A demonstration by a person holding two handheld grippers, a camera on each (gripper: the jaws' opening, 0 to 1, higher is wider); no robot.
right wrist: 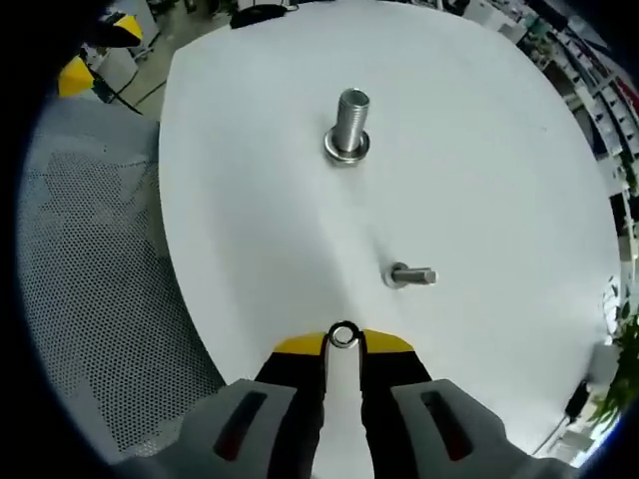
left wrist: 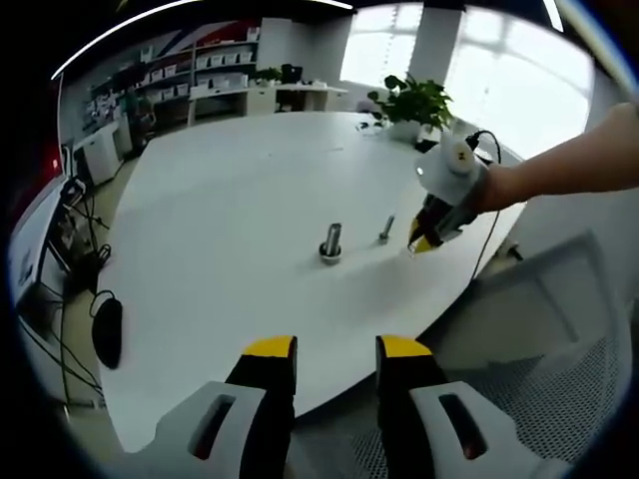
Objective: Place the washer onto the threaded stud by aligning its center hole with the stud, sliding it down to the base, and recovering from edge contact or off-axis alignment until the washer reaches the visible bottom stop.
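The right gripper [right wrist: 342,342] is pinching a small washer [right wrist: 342,336] between its yellow tips, jaws drawn in narrow around the ring, and holding it just above the white table [right wrist: 479,140]. From the right gripper view the washer's centre hole is showing plainly. Beyond it, a small threaded stud [right wrist: 410,275] is lying near on the table. Farther off, a larger threaded stud [right wrist: 349,125] is standing upright with a ring seated at its base.

The left gripper view is giving the wider scene. The left gripper [left wrist: 336,351] is hanging over the near edge of the table with its jaws apart and nothing between them. Here the larger stud [left wrist: 330,242] is standing near the table's middle, the small stud [left wrist: 385,230] is just to its right, and the right gripper [left wrist: 423,242] is dipping its yellow tips toward the table just right of the small stud, carried by a person's arm [left wrist: 574,165]; the washer is too small to make out there.

Behind the larger stud a potted plant [left wrist: 411,105] is sitting on the far part of the table, with bright windows and shelving beyond. A mesh-backed chair [left wrist: 559,399] is standing by the near edge.
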